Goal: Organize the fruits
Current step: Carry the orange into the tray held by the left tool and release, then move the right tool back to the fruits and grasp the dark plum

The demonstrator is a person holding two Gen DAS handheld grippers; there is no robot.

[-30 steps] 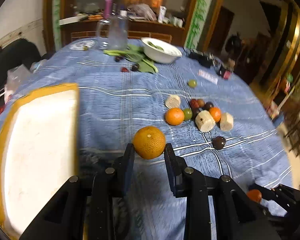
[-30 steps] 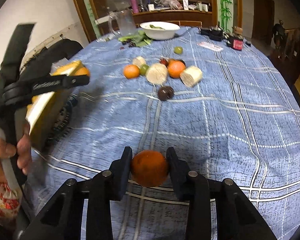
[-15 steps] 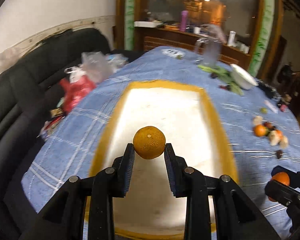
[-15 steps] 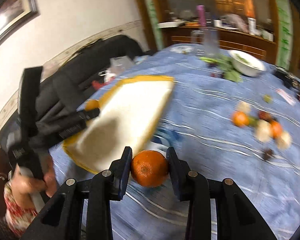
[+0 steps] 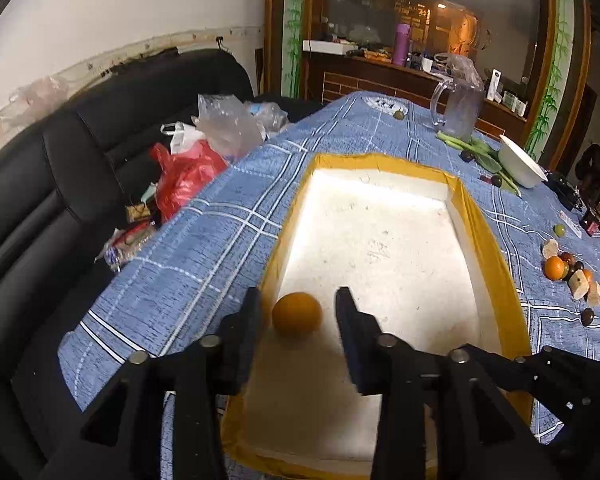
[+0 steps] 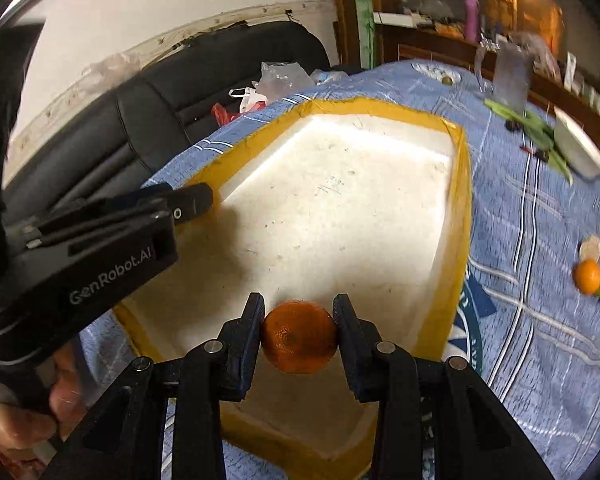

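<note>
Risk: my left gripper [image 5: 298, 312] spread open, yellow-orange citrus [image 5: 296, 314] loose on foam floor between jaws, apart from both; round, may roll toward near wall or get knocked on withdrawal.

Risk: my right gripper [image 6: 299, 334] clamped on darker orange [image 6: 299, 336], above near end of foam box [image 6: 460, 208]; release from height may bounce it into first fruit or over yellow rim.

Box holds only that one citrus.

Remaining fruit pile [image 5: 572, 276] near table's right edge.

Table [image 5: 220, 248] under a blue plaid cloth. Near centre: yellow-rimmed white foam tray [image 5: 496, 248]. Right: loose fruit cluster [image 5: 568, 272]. Far: clear jug [image 5: 458, 110], white bowl [image 5: 520, 162], green vegetables [image 5: 472, 148].
</note>
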